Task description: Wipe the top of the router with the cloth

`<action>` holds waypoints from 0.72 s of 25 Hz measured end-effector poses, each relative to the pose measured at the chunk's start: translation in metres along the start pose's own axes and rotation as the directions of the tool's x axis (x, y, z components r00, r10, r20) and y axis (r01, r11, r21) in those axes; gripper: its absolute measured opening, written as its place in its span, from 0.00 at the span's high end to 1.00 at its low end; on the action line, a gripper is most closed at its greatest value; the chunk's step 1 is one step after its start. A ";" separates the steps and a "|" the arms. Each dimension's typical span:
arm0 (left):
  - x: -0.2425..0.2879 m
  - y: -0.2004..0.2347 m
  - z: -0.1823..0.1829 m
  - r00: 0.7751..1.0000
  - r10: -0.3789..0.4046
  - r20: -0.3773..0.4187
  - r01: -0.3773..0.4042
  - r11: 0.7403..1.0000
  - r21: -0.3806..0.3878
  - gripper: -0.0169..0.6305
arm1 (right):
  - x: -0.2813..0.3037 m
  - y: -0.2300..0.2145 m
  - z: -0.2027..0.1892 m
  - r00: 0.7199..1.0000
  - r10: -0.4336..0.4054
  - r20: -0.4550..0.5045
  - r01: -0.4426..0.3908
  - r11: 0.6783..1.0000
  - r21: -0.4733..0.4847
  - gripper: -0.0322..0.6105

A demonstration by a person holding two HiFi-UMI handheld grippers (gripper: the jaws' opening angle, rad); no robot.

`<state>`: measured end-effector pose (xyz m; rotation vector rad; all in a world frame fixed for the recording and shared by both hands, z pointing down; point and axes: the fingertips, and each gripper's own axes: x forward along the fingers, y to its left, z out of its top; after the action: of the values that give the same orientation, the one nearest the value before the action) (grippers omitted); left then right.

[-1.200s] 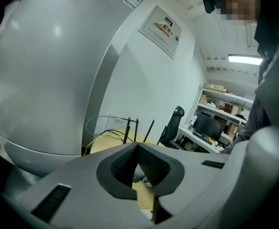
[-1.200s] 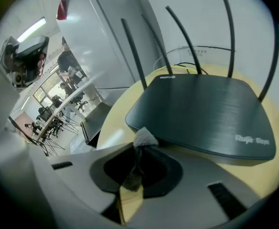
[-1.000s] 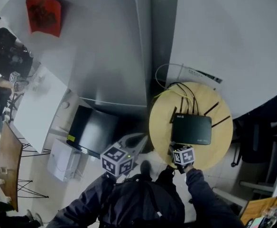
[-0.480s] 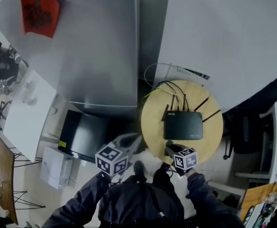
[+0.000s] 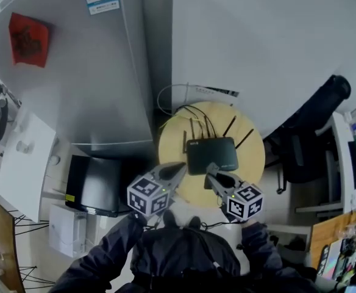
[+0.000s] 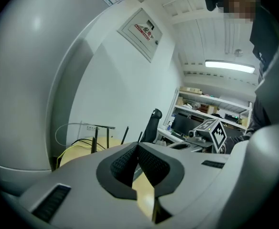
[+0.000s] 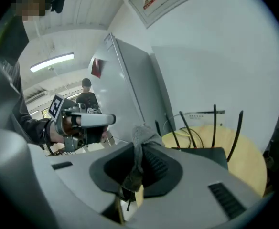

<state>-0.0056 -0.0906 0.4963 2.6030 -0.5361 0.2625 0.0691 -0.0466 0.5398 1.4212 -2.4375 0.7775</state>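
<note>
My right gripper [image 5: 211,168] pinches a crumpled grey cloth [image 7: 140,140] in its jaws, just beside the flat black router [image 5: 212,154]. My left gripper [image 5: 177,168] has its jaws pressed together, empty.

The flat rectangular router [image 5: 211,154] is matte black, and its thin antennas [image 5: 230,126] are black too. Under the router, the round wooden tabletop [image 5: 254,163] is pale yellow. The fuzzy cloth [image 7: 140,137] is mottled grey. The left tool [image 5: 177,168] and right tool [image 5: 212,171], by the router's near edge, are light grey with dark grey ribbed pads [image 6: 151,163]. Their cubes [image 5: 149,195] carry black-and-white square markers. Left of the router, the tall metal cabinet [image 5: 105,72] is silver-grey with a red patch [image 5: 28,38].
</note>
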 end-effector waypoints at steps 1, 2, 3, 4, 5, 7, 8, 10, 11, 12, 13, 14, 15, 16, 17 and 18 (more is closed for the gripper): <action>0.006 -0.009 0.002 1.000 -0.011 0.001 0.011 1.000 0.003 0.97 | -0.009 0.000 0.008 1.000 -0.004 0.022 0.004 1.000 0.000 0.84; 0.011 -0.018 0.005 1.000 -0.022 0.002 0.022 1.000 0.007 0.97 | -0.018 0.000 0.015 0.999 -0.005 0.044 0.005 1.000 0.001 0.84; 0.016 -0.026 0.007 1.000 -0.030 0.003 0.030 0.999 0.013 0.97 | -0.026 0.001 0.021 0.998 -0.004 0.064 0.004 1.000 0.001 0.84; 0.020 -0.033 0.009 0.999 -0.036 0.003 0.036 0.999 0.020 0.97 | -0.033 0.002 0.027 0.997 -0.001 0.082 0.001 1.000 -0.003 0.84; 0.024 -0.040 0.010 0.999 -0.041 0.002 0.041 0.999 0.025 0.97 | -0.040 0.004 0.032 0.995 0.002 0.097 -0.001 1.000 -0.008 0.84; 0.029 -0.050 0.008 0.999 -0.044 0.001 0.043 0.999 0.028 0.97 | -0.052 0.006 0.037 0.993 0.008 0.120 -0.005 1.000 -0.021 0.84; 0.031 -0.055 0.007 0.999 -0.043 0.000 0.043 0.999 0.027 0.97 | -0.058 0.007 0.039 0.992 0.011 0.128 -0.008 1.000 -0.025 0.84; 0.033 -0.063 0.004 0.999 -0.039 0.000 0.039 0.999 0.024 0.97 | -0.066 0.008 0.041 0.990 0.016 0.141 -0.013 1.000 -0.026 0.84; 0.034 -0.065 0.003 0.999 -0.037 0.002 0.037 0.999 0.022 0.97 | -0.069 0.008 0.042 0.989 0.018 0.146 -0.015 1.000 -0.027 0.84; 0.034 -0.067 0.003 0.999 -0.034 0.004 0.034 0.999 0.020 0.97 | -0.071 0.008 0.043 0.989 0.021 0.149 -0.016 0.999 -0.029 0.84; 0.035 -0.069 0.002 0.999 -0.031 0.007 0.031 0.999 0.017 0.97 | -0.072 0.008 0.044 0.988 0.024 0.152 -0.019 0.999 -0.033 0.84; 0.036 -0.070 0.001 1.000 -0.029 0.007 0.029 0.999 0.016 0.97 | -0.074 0.009 0.045 0.988 0.027 0.154 -0.022 0.999 -0.039 0.84; 0.036 -0.072 0.000 1.000 -0.027 0.008 0.027 1.000 0.015 0.97 | -0.075 0.009 0.046 0.987 0.031 0.157 -0.025 0.999 -0.044 0.84; 0.037 -0.074 0.000 1.000 -0.026 0.008 0.026 1.000 0.016 0.97 | -0.077 0.009 0.048 0.987 0.034 0.158 -0.026 0.998 -0.051 0.84; 0.039 -0.076 0.000 1.000 -0.026 0.010 0.026 1.000 0.018 0.97 | -0.078 0.009 0.049 0.986 0.036 0.160 -0.027 0.998 -0.060 0.84; 0.040 -0.078 0.000 1.000 -0.026 0.012 0.026 0.999 0.019 0.97 | -0.080 0.009 0.051 0.986 0.038 0.161 -0.027 0.997 -0.069 0.84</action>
<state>0.0629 -0.0399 0.4752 2.6297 -0.5058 0.2451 0.1058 -0.0109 0.4596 1.4772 -2.5871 0.6021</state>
